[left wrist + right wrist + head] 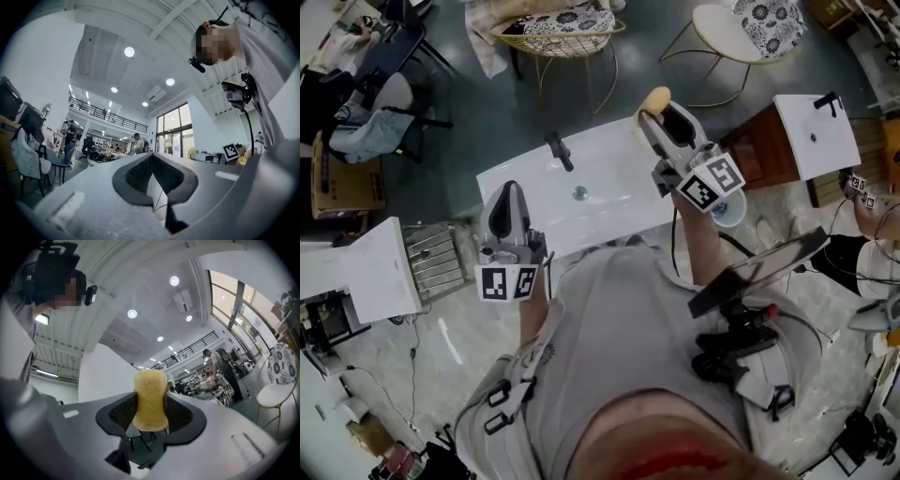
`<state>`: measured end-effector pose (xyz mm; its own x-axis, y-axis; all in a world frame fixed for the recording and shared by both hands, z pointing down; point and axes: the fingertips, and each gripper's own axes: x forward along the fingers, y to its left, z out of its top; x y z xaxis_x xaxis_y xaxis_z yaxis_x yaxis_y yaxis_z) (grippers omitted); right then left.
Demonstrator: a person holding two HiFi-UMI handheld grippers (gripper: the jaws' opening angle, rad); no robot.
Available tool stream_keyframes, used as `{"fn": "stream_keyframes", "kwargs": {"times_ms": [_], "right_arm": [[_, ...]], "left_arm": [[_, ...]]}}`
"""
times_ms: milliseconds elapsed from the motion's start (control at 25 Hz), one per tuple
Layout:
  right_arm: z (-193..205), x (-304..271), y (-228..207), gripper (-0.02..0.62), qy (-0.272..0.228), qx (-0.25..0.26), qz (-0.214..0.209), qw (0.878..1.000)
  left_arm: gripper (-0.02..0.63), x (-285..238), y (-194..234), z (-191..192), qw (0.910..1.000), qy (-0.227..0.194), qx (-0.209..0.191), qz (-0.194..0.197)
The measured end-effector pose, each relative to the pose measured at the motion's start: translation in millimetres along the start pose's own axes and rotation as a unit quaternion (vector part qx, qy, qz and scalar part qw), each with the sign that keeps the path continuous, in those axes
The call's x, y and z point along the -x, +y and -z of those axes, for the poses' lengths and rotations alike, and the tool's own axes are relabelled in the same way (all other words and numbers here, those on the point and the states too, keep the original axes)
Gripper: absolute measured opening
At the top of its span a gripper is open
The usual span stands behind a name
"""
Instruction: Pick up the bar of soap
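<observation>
Standing right by the person here. Closest in, both hands are up in front of the chest, grippers aimed away from the body and tipped a bit up. Left gripper sits lower, near the front edge of the white sink. Its own view shows the pads meeting at the tip w/ nothing between them, so closed & empty. Right gripper is held higher and further out, over the sink's back right corner, jaws narrow and clamped on the bar of soap. Soap's yellow, stands on end, gripped round its middle, top poking past the pads, well clear of the sink.

Behind them: black faucet and drain on the sink, metal rack to its left, wooden cabinet w/ a white top to its right. Further back, a wire chair and a round-seat chair, both w/ patterned cushions.

Head view only gives floor & furniture. Gripper views give the upper room instead: round ceiling lights, balcony railing, tall windows, ppl far off. In the right gripper view the soap blocks the middle of the room behind it.
</observation>
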<state>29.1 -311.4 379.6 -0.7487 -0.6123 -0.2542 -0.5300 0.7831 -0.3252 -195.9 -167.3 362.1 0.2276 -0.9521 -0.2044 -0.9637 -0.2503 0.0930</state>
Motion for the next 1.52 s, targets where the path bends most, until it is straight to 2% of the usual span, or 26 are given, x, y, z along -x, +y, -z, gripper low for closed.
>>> {"fn": "stream_keyframes", "kwargs": {"times_ms": [160,320,800,920,1120,1280,1520], "right_arm": [[-34.8,2.3,42.9,0.183,-0.017,0.034,-0.031,0.999],[-39.2,3.8,53.8,0.183,-0.018,0.034,-0.041,0.998],[-24.8,9.8,54.1,0.183,0.011,0.019,-0.039,0.999],[-22.3,14.2,51.4,0.183,0.022,0.018,-0.032,0.999],[-5.5,22.3,26.5,0.183,0.076,0.044,-0.008,0.996],[0.6,41.2,14.8,0.183,0.069,0.033,0.014,0.997],[22.9,44.9,-2.5,0.183,0.116,0.048,0.053,0.991]], "left_arm": [[-0.003,-4.6,-1.9,-21.3,0.9993,-0.033,-0.001,0.018],[-0.003,-5.7,-2.3,-28.6,0.9983,-0.051,0.001,0.028],[-0.003,-5.6,-12.3,-13.4,0.9977,-0.032,0.048,0.036],[-0.002,-5.8,-13.7,-13.7,0.9971,-0.025,0.058,0.042],[-0.002,-6.6,-11.2,-12.1,0.9969,-0.028,0.066,0.032],[-0.002,-2.0,-15.7,-6.2,0.9972,-0.017,0.061,0.041],[-0.002,4.9,-9.1,-12.3,0.9973,-0.022,0.057,0.040]]}}
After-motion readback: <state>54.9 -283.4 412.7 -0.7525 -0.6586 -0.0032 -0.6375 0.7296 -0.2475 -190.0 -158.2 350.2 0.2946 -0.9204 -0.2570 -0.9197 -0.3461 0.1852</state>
